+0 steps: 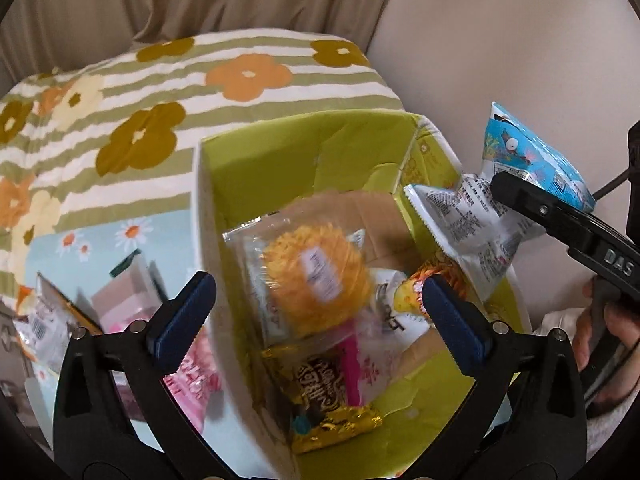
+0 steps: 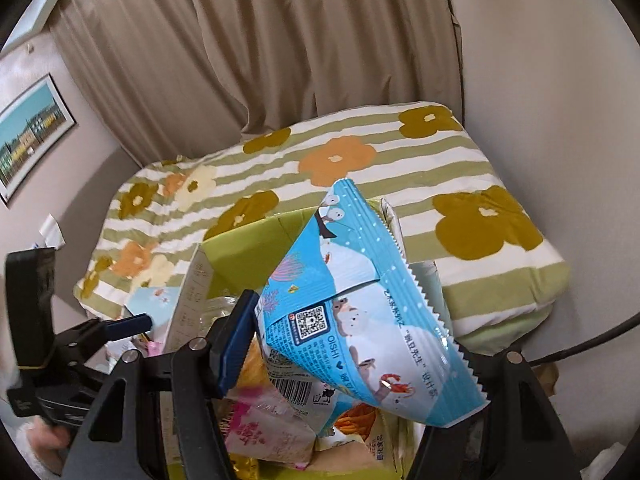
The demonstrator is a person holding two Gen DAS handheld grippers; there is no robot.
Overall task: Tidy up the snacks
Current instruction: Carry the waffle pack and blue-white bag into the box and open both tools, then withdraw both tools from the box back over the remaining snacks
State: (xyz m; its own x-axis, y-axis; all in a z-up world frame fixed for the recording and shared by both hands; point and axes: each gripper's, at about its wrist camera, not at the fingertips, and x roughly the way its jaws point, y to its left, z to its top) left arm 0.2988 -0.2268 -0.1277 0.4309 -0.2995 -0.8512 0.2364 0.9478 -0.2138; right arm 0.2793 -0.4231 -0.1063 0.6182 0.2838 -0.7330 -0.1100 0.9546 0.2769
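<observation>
The right gripper pinched the blue snack bag just above the green box. The left gripper was spread wide over the box, holding nothing. Best to lower the bag inside before letting go.

I see a glossy, crinkled plastic snack bag. The green box looks like matt cardboard. The bedding is soft cloth

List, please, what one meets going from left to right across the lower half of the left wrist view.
Snack packets on the light blue cloth → pink packet → white wall of the green box → round yellow snack in clear wrap → blue and white snack bag held by the right hand-held gripper.
</observation>
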